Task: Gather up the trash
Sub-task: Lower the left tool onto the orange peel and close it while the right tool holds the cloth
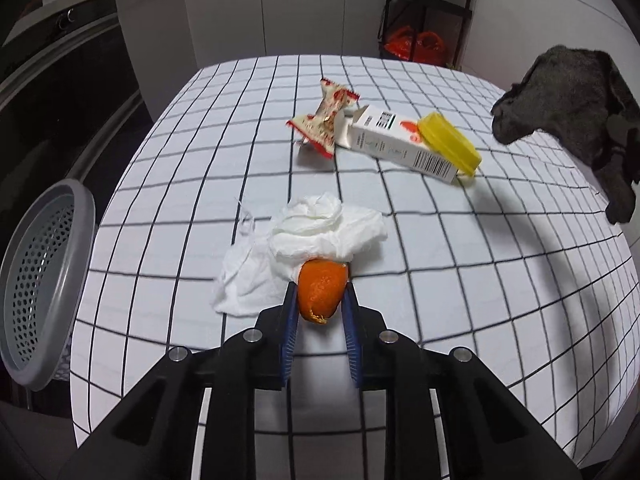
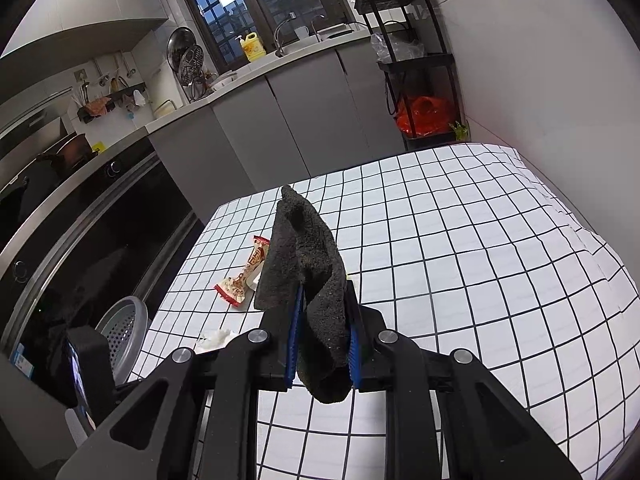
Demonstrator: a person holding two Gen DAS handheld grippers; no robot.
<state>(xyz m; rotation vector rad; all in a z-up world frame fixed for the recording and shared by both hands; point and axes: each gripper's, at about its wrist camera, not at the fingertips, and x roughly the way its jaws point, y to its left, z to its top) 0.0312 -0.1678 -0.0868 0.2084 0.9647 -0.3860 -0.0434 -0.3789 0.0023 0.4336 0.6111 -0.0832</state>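
Observation:
My left gripper is shut on a piece of orange peel, held just above the checked tablecloth. A crumpled white tissue lies right behind the peel. Farther back lie a red and white snack wrapper, a white carton on its side and a yellow lid against it. My right gripper is shut on a dark grey cloth, held above the table; the cloth also shows at the right of the left wrist view. The wrapper and a bit of tissue show below it.
A grey perforated bin stands off the table's left edge, also in the right wrist view. Dark oven front and grey cabinets lie beyond the table. A black shelf rack with a red bag stands at the far corner.

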